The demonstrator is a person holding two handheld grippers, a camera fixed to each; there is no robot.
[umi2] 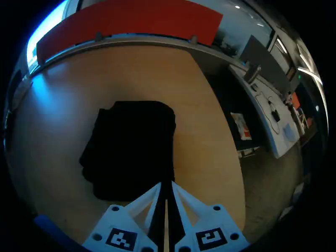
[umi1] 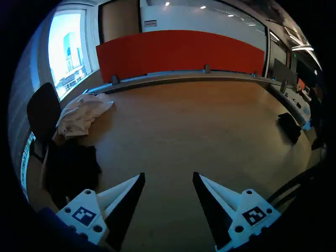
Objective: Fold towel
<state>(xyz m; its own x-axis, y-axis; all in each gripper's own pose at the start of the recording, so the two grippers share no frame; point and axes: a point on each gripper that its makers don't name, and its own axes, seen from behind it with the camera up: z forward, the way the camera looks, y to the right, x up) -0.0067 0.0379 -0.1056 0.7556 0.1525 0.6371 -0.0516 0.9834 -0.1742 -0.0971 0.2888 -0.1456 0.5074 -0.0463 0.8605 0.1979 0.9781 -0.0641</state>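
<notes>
— Where is the towel?

— The dark towel (umi2: 130, 147) lies flat on the wooden table (umi2: 210, 126), roughly in the middle of it in the right gripper view. Its right edge is straight and its left edge is uneven.

— And the right gripper (umi2: 166, 187)?

— It is clenched, with only a thin slit between its two fingers. The tips sit right at the towel's near edge, by its near right corner. I cannot tell whether any cloth is pinched between them.

— The left gripper (umi1: 169, 174)?

— Released. Its fingers stand wide apart over bare wood and touch nothing.

— What else is on the table?

— In the left gripper view a crumpled white cloth (umi1: 82, 113) sits at the far left. A dark cloth (umi1: 71, 168) lies just in front of it, nearer the camera. A small dark lump (umi1: 290, 126) rests close to the table's right edge, and I cannot tell what it is.

— And around the table?

— A black chair (umi1: 42, 111) stands just beyond the left edge, beside the white cloth. A red screen (umi1: 180, 54) runs along the far side. In the right gripper view a pale desk (umi2: 269, 122) stands apart to the right, with a monitor (umi2: 262, 50) on it.
</notes>
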